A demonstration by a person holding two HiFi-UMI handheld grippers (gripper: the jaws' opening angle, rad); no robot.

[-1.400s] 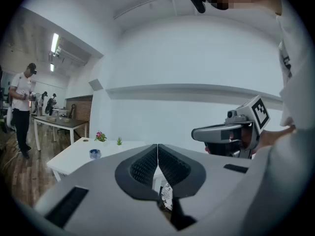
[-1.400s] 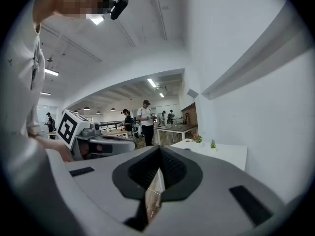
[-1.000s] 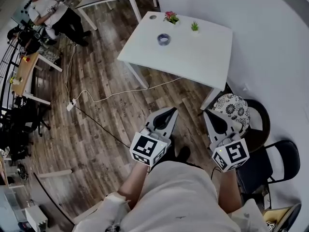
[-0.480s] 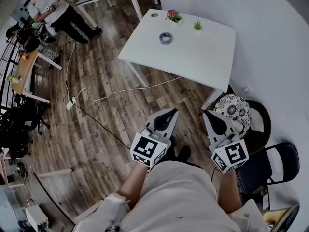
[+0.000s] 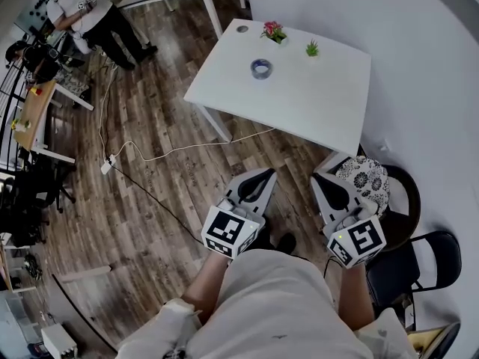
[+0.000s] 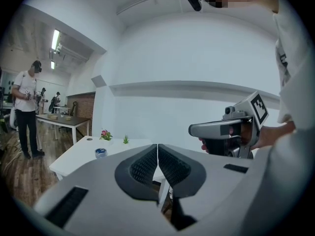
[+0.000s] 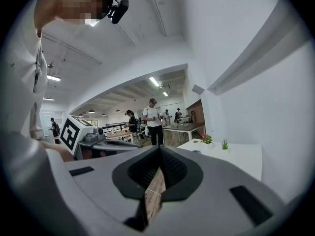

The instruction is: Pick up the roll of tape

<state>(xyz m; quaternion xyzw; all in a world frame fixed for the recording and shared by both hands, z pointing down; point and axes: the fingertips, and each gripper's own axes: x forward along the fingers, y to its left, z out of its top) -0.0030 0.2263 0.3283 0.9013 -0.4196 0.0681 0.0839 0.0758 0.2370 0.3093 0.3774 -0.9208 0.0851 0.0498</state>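
Note:
The roll of tape (image 5: 261,69), blue-grey, lies flat on the white table (image 5: 314,103) near its far side. It is small in the left gripper view (image 6: 101,153) and a speck in the right gripper view (image 7: 196,151). My left gripper (image 5: 266,174) and right gripper (image 5: 318,178) are held side by side in front of the person's body, well short of the table, and point towards it. Both are shut with nothing in them. The left gripper's tips (image 6: 157,145) meet, and so do the right gripper's tips (image 7: 160,147).
A pink flower pot (image 5: 274,31) and a small green plant (image 5: 312,48) stand behind the tape. A chair with a floral cushion (image 5: 363,174) and a black chair (image 5: 419,253) are at the right by the wall. A white cable (image 5: 172,149) crosses the wooden floor. A person (image 5: 82,10) stands far left.
The table with the tape has come a little nearer and lower in the head view. Both grippers have gone forward together and stayed shut.

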